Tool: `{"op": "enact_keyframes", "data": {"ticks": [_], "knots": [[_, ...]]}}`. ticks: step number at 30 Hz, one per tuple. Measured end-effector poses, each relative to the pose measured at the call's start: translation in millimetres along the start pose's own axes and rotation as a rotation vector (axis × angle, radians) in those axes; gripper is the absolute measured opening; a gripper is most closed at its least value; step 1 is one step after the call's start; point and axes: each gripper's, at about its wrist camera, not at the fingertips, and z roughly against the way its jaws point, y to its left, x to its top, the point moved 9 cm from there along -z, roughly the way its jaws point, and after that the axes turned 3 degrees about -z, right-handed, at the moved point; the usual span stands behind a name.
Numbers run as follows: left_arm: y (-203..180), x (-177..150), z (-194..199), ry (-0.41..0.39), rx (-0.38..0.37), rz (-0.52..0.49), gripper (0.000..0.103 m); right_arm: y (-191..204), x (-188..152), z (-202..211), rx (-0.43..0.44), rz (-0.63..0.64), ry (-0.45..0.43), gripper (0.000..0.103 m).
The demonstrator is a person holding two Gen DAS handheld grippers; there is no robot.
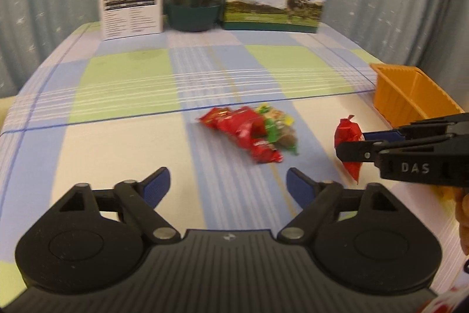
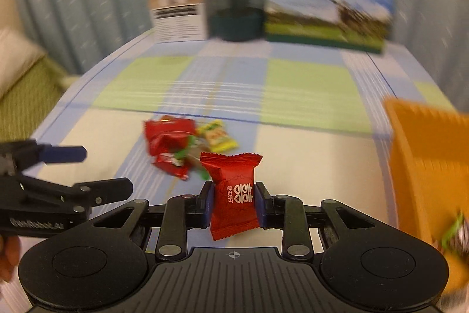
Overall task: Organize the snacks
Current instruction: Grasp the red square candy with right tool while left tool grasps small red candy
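The right claw is clamped on a red candy packet, above the tabletop. The left claw stands apart, with the snack pile just ahead of it.

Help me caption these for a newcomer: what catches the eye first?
The right gripper pinches a red snack packet upright between its pads, off the table. Behind it lies a pile of red, green and yellow snacks on the checked tablecloth, with an orange bin at the right edge.
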Motion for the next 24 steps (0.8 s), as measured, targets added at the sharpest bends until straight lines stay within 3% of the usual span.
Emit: {"op": "enact_keyframes", "data": {"ticks": [2,4,7,12,18,24], "knots": [[-5,3,-11,0.003,-0.026,0.011,0.069,-8,-1,4,-0.012,-0.027,0.004,0.029],[-7,4,-22,0.011,-0.038,0.040,0.055,-15,-1,4,-0.021,-0.047,0.008,0.029],[-13,6,-33,0.002,-0.056,0.070,0.045,-20,-3,3,-0.016,-0.077,0.015,0.029],[-20,11,-40,-0.026,-0.073,0.092,0.038,-21,-4,2,-0.020,-0.072,0.016,0.029],[-21,10,-41,-0.024,-0.060,0.107,0.020,-20,-4,1,-0.020,-0.066,0.013,0.029],[-18,4,-33,0.004,-0.064,0.176,0.013,-20,-4,2,-0.020,-0.069,0.011,0.029]]}}
